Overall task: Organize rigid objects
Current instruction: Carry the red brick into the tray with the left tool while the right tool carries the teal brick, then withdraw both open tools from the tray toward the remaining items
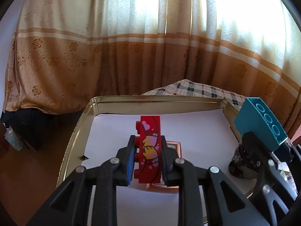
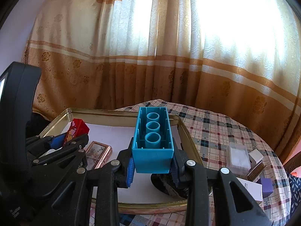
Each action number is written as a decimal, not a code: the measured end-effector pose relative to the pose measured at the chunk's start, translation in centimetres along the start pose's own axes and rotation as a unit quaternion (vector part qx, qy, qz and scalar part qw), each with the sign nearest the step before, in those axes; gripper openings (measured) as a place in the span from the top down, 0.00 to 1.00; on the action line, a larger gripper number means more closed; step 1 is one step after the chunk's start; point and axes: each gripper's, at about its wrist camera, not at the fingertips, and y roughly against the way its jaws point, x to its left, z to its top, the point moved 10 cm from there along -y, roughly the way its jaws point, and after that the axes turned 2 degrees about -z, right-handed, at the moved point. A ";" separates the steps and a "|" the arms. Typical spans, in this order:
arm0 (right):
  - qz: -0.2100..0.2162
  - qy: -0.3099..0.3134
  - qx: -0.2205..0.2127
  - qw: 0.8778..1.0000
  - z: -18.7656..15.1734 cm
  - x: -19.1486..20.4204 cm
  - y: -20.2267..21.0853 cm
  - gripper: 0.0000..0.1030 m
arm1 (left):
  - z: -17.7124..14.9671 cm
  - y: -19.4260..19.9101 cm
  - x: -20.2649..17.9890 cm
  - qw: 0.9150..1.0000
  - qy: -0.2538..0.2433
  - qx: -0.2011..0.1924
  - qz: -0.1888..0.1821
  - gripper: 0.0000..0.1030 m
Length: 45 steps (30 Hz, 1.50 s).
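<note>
My left gripper (image 1: pixel 147 150) is shut on a red toy brick (image 1: pixel 149 141) printed with a cartoon, held on edge above the gold tin tray (image 1: pixel 75 131) with its white liner. My right gripper (image 2: pixel 153 162) is shut on a teal toy brick (image 2: pixel 152 139), hollow underside up, held above the same tray (image 2: pixel 188 135). The teal brick (image 1: pixel 261 120) also shows at the right of the left wrist view. The red brick (image 2: pixel 77 130) shows at the left of the right wrist view.
A small copper-framed box (image 2: pixel 98 154) lies in the tray under the left gripper. A dark round object (image 2: pixel 169 186) lies in the tray's right side. The checked tablecloth (image 2: pixel 216 131) carries a clear plastic box (image 2: pixel 238 158), white boxes and a purple block (image 2: pixel 267 186). Curtains hang behind.
</note>
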 end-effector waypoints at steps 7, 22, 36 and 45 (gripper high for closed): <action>0.005 0.005 0.009 1.000 -0.2 0.4 -0.5 0.67 | -0.2 -0.4 0.4 1.000 0.008 0.010 0.004 0.79; 0.033 -0.003 0.005 0.999 -0.1 0.7 -0.4 0.67 | -0.4 -0.5 0.8 1.000 0.010 0.014 0.018 0.79; -0.047 -0.045 -0.109 0.992 1.4 -2.5 5.5 0.19 | 0.1 1.0 2.0 0.995 0.009 -0.015 0.099 0.12; -0.075 -0.061 -0.127 0.987 1.1 -3.8 7.1 0.19 | 0.0 1.8 -0.6 0.995 -0.029 -0.028 0.088 0.12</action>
